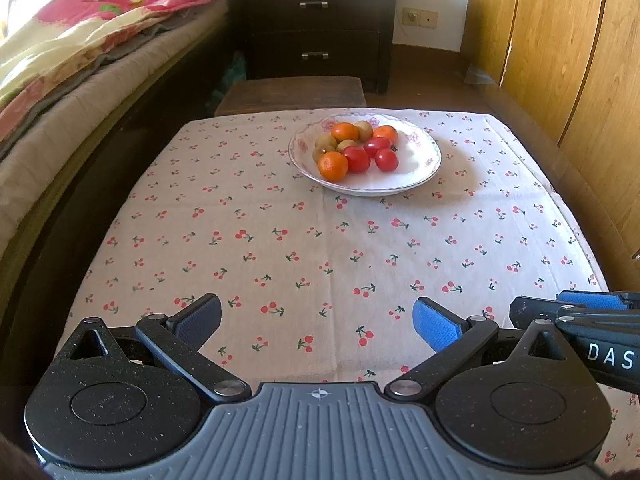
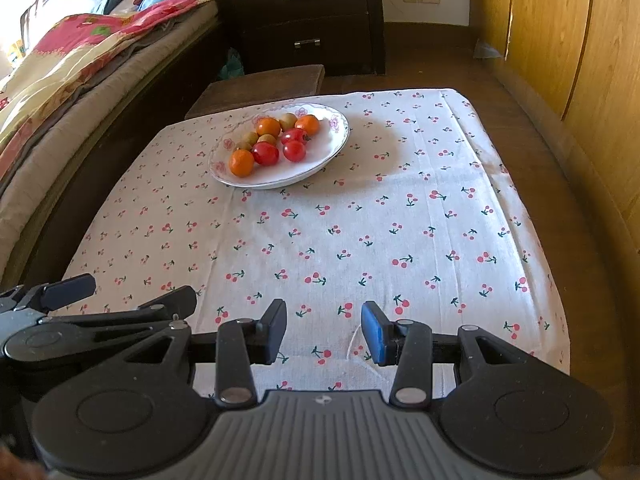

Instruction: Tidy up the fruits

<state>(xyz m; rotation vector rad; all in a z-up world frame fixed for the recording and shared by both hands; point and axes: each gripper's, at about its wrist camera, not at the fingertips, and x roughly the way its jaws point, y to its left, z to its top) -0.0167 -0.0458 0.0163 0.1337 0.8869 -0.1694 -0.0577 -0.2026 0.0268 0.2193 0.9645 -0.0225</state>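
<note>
A white floral plate [image 1: 416, 168] [image 2: 320, 160] sits at the far side of the table. On it lie three oranges [image 1: 333, 166] [image 2: 241, 162], three red tomatoes [image 1: 386, 159] [image 2: 294, 151] and several small brown-green fruits [image 1: 363, 130] [image 2: 288, 121], all bunched toward its left half. My left gripper [image 1: 318, 320] hovers open over the near table edge, nothing between its fingers. My right gripper [image 2: 325, 330] is beside it, also open with a narrower gap and nothing in it. Both are far short of the plate.
The table wears a white cherry-print cloth [image 1: 320, 248] [image 2: 360, 220]. A bed with a flowered quilt [image 1: 60, 52] runs along the left. A low wooden stool [image 1: 292, 94] and a dark nightstand [image 1: 316, 28] stand beyond the table, wooden wardrobe doors [image 1: 560, 40] on the right.
</note>
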